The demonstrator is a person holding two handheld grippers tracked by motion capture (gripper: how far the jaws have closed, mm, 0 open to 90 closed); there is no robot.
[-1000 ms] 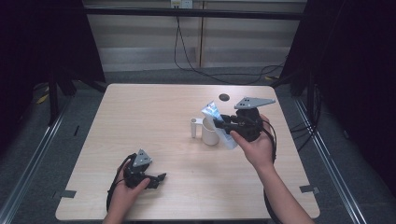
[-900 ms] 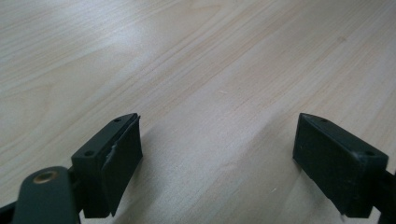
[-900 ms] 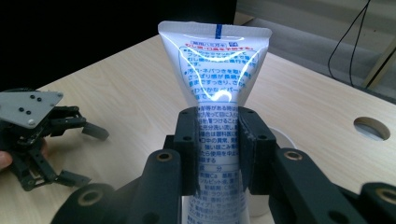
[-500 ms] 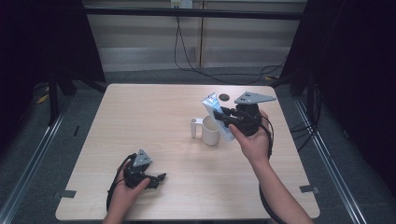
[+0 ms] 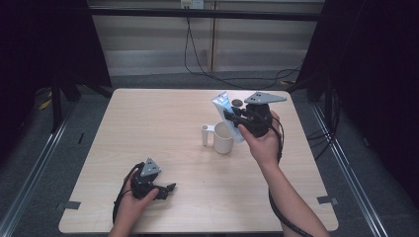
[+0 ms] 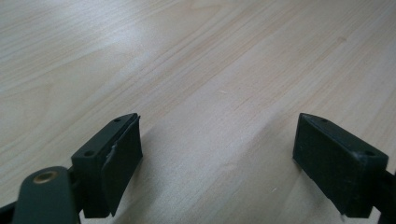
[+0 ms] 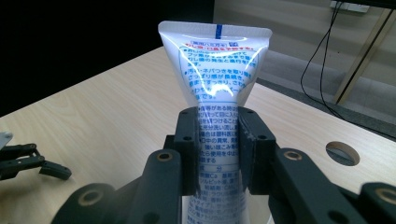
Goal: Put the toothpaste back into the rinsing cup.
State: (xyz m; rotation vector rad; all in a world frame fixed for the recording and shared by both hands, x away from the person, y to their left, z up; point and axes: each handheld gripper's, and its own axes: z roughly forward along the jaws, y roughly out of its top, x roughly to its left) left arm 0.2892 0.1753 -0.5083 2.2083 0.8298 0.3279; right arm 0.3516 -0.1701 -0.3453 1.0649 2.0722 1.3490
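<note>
- At the near left of the pale wooden table [image 5: 148,128], the left gripper [image 5: 165,189] is held low in the person's left hand [image 5: 131,205], resting on or just above the tabletop (contact cannot be told from the high view).
- In the left gripper view its two black jaws are seen spread wide apart, with nothing but bare wood grain between them.
- Farther in, right of the table's centre, a white cylindrical mug [image 5: 223,138] is stood upright, and a small white upright cylinder [image 5: 205,135] is stood just beside it on its left.
- The right gripper [image 5: 232,116] is held above the table by the person's right hand [image 5: 263,144], close over the mug's far right side.
- A white plastic squeeze tube with blue and red print [image 7: 215,93] is pinched between the right gripper's jaws, which are closed on its middle; its flat crimped end is pointed upward.
- In the high view the tube's lower end is seen at the mug's rim (whether it reaches inside cannot be told).
- A small round dark hole in the tabletop [image 5: 237,102] is seen just beyond the tube, near the far right edge.
- Black cables [image 5: 197,64] are hung along the wall beyond the table.
</note>
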